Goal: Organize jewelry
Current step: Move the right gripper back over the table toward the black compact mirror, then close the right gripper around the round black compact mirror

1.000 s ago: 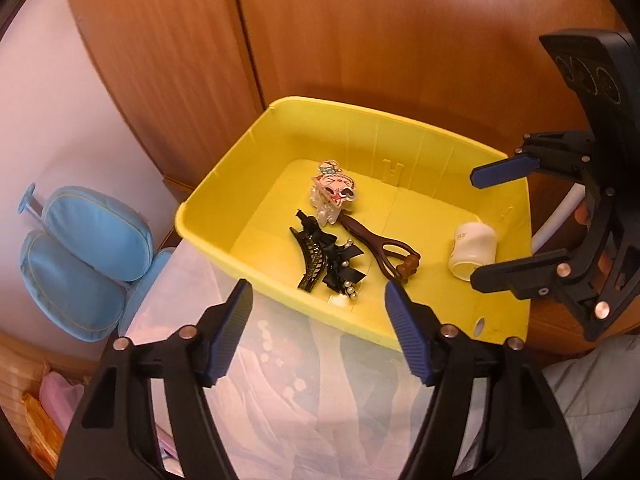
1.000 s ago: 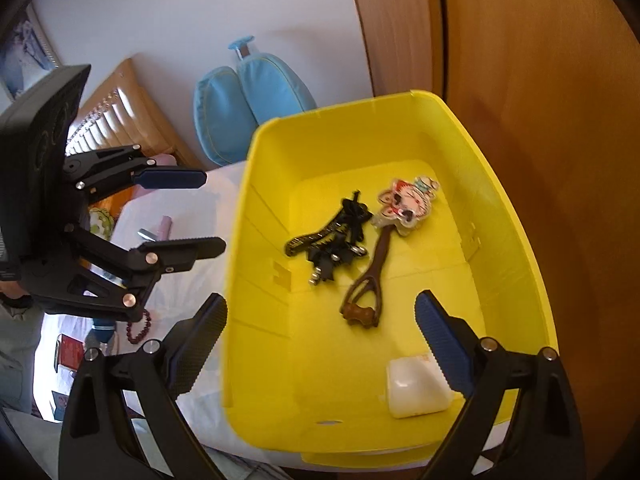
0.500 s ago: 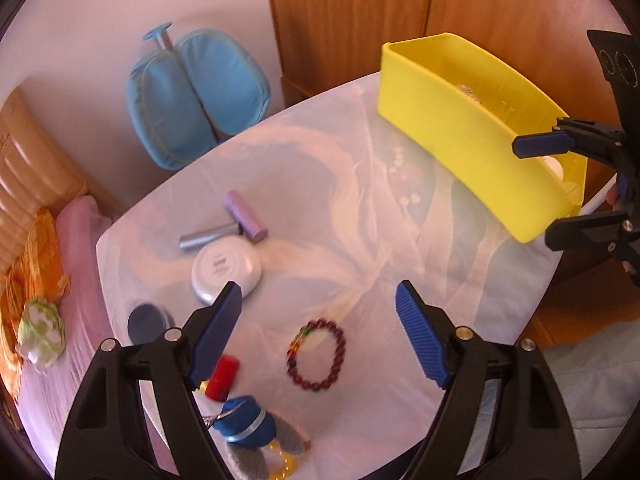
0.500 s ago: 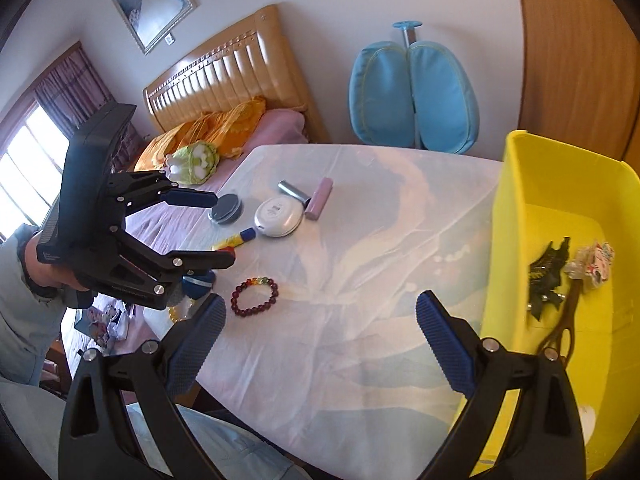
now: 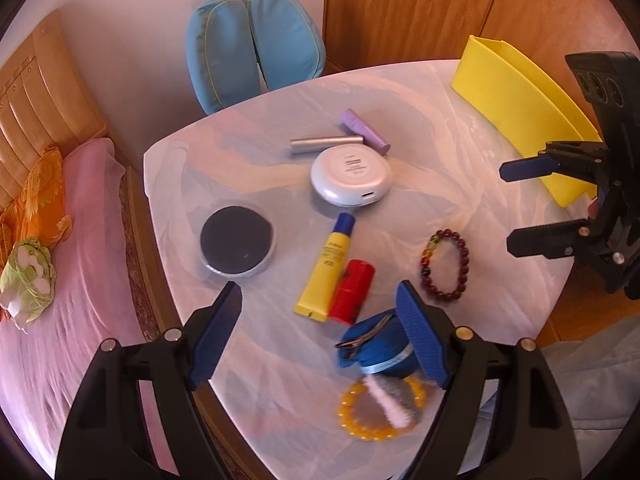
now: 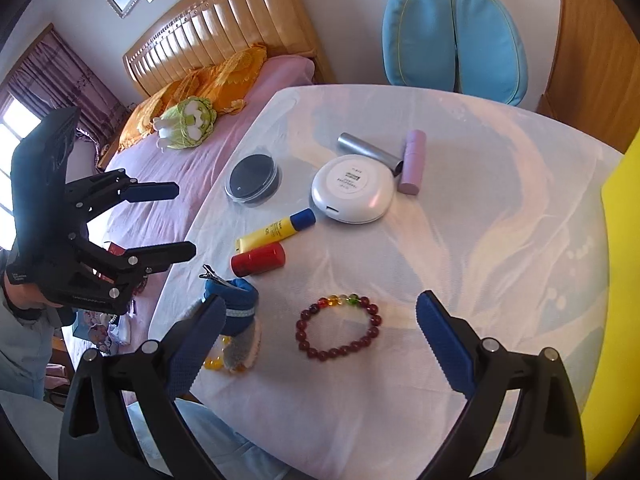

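A dark red bead bracelet (image 5: pixel 444 265) with a few coloured beads lies on the white table cloth; it also shows in the right wrist view (image 6: pixel 338 328), just ahead of my open, empty right gripper (image 6: pixel 320 344). A yellow bead bracelet (image 5: pixel 378 410) lies at the near table edge under a blue fabric hair clip (image 5: pixel 376 346) with a metal clasp. My left gripper (image 5: pixel 320 340) is open and empty above the clip and the red tube. The yellow bin (image 5: pixel 520 112) stands at the far right.
On the cloth lie a yellow tube (image 5: pixel 326 268), a red tube (image 5: pixel 352 286), a white round case (image 5: pixel 350 176), a dark round jar (image 5: pixel 237 240), a silver tube (image 5: pixel 326 145) and a lilac tube (image 5: pixel 364 129). A bed (image 6: pixel 192 148) stands left, a blue chair (image 5: pixel 252 48) behind.
Both grippers have swung left, away from the yellow bin and over the items on the cloth. The bracelets and tubes now lie close ahead. Both stay open and empty.
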Demonstrator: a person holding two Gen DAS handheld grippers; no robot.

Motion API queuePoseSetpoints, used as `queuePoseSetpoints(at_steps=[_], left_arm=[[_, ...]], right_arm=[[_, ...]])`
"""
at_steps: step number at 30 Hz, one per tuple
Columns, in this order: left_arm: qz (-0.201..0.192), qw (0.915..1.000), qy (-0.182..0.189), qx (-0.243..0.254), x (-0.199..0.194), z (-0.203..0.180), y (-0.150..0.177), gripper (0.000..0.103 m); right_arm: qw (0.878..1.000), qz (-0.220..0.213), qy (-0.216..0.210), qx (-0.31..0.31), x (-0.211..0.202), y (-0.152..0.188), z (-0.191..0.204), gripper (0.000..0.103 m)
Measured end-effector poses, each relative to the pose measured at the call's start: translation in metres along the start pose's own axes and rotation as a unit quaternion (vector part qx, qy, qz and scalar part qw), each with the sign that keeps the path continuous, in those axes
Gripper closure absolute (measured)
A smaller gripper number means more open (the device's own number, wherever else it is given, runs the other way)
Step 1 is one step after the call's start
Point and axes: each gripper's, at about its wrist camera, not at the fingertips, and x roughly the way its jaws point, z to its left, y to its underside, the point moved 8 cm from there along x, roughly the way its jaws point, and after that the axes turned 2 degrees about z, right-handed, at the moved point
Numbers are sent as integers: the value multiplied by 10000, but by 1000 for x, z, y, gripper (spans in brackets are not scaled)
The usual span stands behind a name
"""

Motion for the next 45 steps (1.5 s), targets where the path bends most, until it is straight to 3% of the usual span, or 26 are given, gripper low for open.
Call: queuePoseSetpoints(at_steps=[7,16,26,30,35,36,37,42,45], left_arm=[[91,9995,147,-282,25,61,16,25],[9,9991,100,-420,35,100,28,25],[104,9944,-40,-1056,38,162,73,25],[81,9926,-11,-1213,36,173,84,25],[-8,9921,53,-1252,37,176,82,25],[-22,9924,52,-1226,37,175,80,25],[-44,9927,57,-1201,37,175,78,25],[-161,9940,124,-1077,34,170,65,25],[-211,9943,149,-1031,31,167,60,25]], right_arm=[[9997,162,21,207,36,-20,37,6],[9985,259,66,-473,93,-65,86,6],[9949,519,447,-734,153,-94,97,6],[9930,572,768,-686,169,-101,90,6],[9915,570,866,-786,173,-102,91,7],[9908,539,929,-830,172,-103,91,10],[9883,473,1120,-921,170,-104,91,26],[9863,587,1103,-1078,171,-99,96,27],[9889,404,1026,-995,158,-100,98,27]])
